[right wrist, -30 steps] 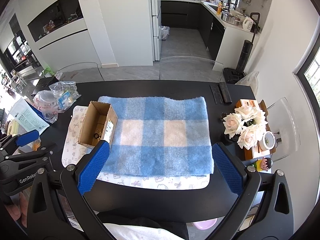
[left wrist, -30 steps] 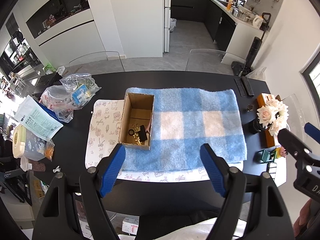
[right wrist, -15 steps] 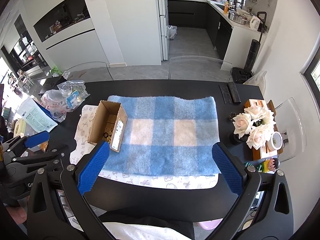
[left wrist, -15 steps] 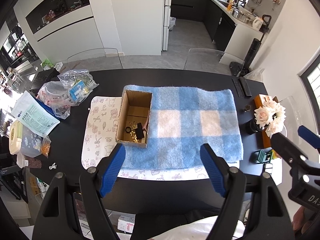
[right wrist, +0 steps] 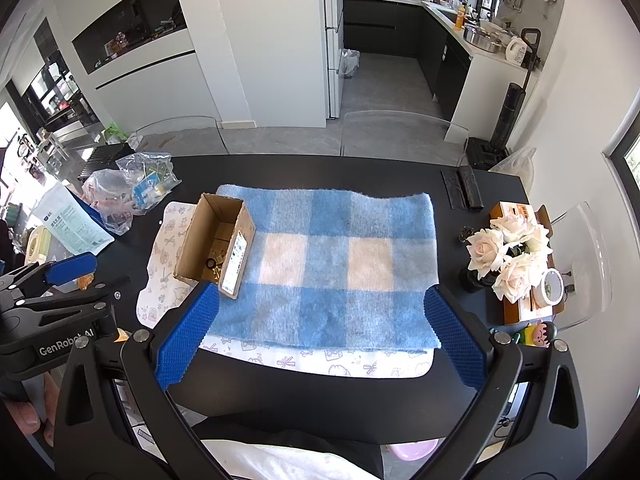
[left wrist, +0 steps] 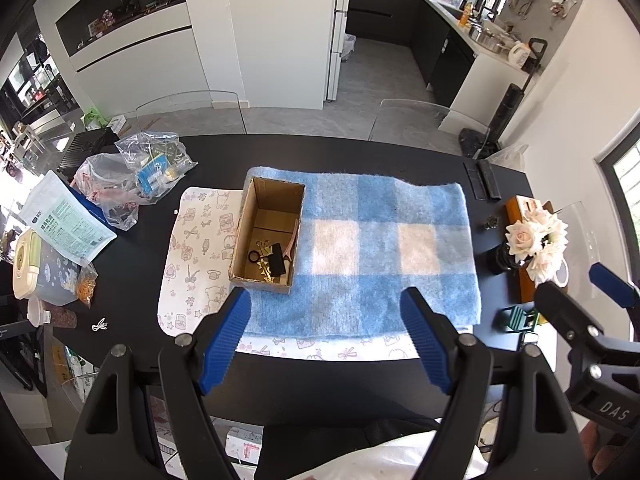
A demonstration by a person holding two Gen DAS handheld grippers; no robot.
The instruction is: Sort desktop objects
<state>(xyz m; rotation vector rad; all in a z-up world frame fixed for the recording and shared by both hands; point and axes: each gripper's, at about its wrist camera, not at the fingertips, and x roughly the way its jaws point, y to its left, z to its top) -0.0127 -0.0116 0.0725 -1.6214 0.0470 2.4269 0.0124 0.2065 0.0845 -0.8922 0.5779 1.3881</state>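
An open cardboard box [left wrist: 267, 234] [right wrist: 214, 240] stands at the left edge of a blue-and-white checked cloth [left wrist: 372, 248] [right wrist: 328, 264] on a black table. Inside it lie a black binder clip [left wrist: 277, 264], a black ring, gold clips and a pink clip. My left gripper [left wrist: 326, 336] hangs open above the table's near edge, nothing between its blue pads. My right gripper [right wrist: 320, 328] is also open and empty, above the cloth's near edge. Each gripper shows at the side of the other's view.
A printed white mat [left wrist: 196, 256] lies under the cloth. Plastic bags [left wrist: 136, 176] and packets sit far left. White roses [right wrist: 506, 252], a tape roll [right wrist: 552, 286], a small figurine and an orange box stand at the right. Two dark bars [right wrist: 460, 188] lie at the back right.
Both views have shifted slightly, so the box and cloth sit a little differently in frame. Both grippers stay open and empty; nothing on the table has moved.
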